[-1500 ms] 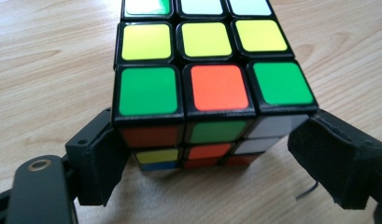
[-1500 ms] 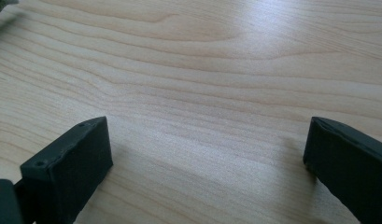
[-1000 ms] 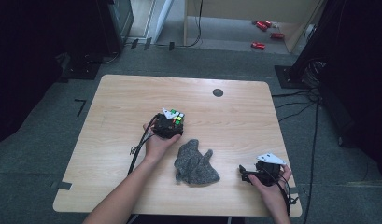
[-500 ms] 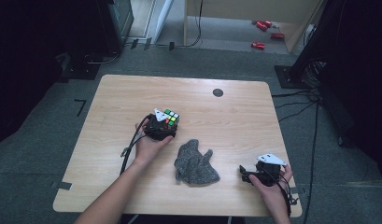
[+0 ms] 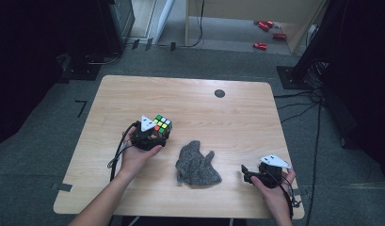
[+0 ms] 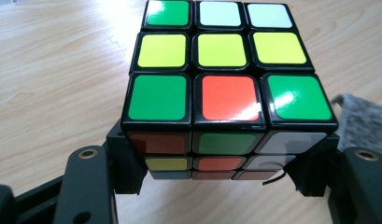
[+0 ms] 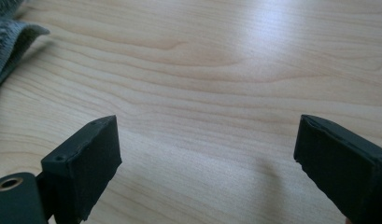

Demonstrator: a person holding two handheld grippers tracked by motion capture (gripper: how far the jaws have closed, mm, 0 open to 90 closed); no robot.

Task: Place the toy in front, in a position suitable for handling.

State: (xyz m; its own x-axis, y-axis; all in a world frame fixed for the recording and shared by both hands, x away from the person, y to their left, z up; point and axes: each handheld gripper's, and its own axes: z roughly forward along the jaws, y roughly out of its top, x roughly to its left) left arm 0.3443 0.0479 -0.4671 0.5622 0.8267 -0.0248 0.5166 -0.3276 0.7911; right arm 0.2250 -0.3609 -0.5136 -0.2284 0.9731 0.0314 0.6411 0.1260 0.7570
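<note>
The left gripper (image 5: 150, 134) has its fingers (image 6: 128, 163) clamped on the sides of a Rubik's cube (image 6: 226, 88), held at about nine o'clock on the tabletop (image 5: 218, 117). A grey cloth (image 5: 196, 164) lies at six o'clock. At four o'clock, the right gripper (image 5: 249, 173) has been closing slightly, yet its fingers (image 7: 86, 163) stand wide apart with nothing between them.

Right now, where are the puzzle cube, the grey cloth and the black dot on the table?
Cube (image 6: 228, 98), left gripper view, on its orange top sticker.
Cloth (image 5: 196, 165), high view, on its crumpled middle.
Dot (image 5: 220, 93), high view, on its centre.
</note>
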